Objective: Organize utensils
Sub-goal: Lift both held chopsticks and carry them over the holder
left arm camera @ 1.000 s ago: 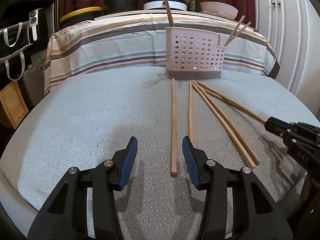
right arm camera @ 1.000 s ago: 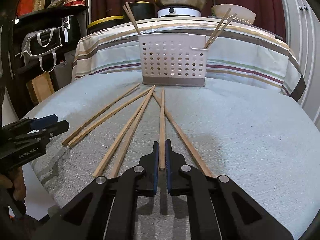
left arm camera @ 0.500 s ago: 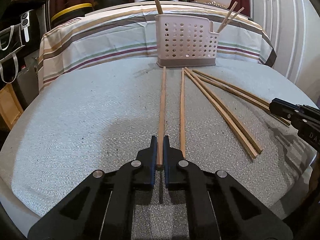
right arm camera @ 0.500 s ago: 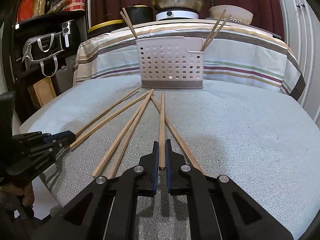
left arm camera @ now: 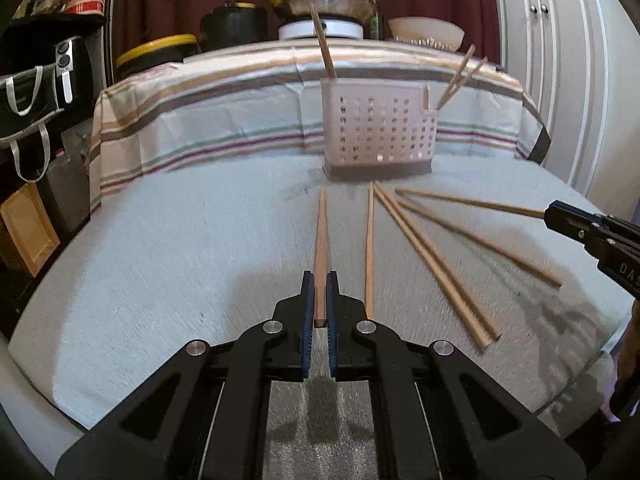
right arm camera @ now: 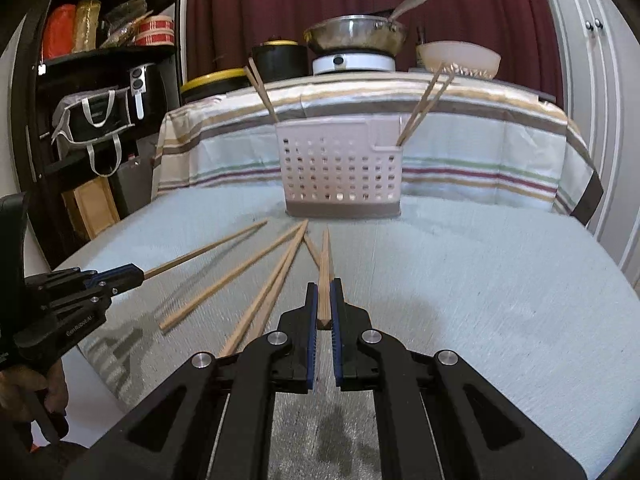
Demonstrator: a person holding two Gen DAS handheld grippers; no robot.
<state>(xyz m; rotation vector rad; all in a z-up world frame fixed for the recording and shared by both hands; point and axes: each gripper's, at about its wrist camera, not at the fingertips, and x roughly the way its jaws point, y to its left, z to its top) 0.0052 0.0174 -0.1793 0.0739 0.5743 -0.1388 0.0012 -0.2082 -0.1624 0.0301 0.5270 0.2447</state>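
Lifting both chopsticks: my left gripper (left arm camera: 320,300), open a second ago, now clamps one chopstick (left arm camera: 321,240); right gripper (right arm camera: 325,304) stays clamped on another (right arm camera: 325,268). Holder (right arm camera: 340,168), upper centre, next.

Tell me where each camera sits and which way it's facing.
Left wrist: on the left gripper, looking along its chopstick toward the caddy; right gripper at the right edge.
Right wrist: on the right gripper, facing the caddy; left gripper at the left edge.
Shared: caddy, loose chopsticks, pan.
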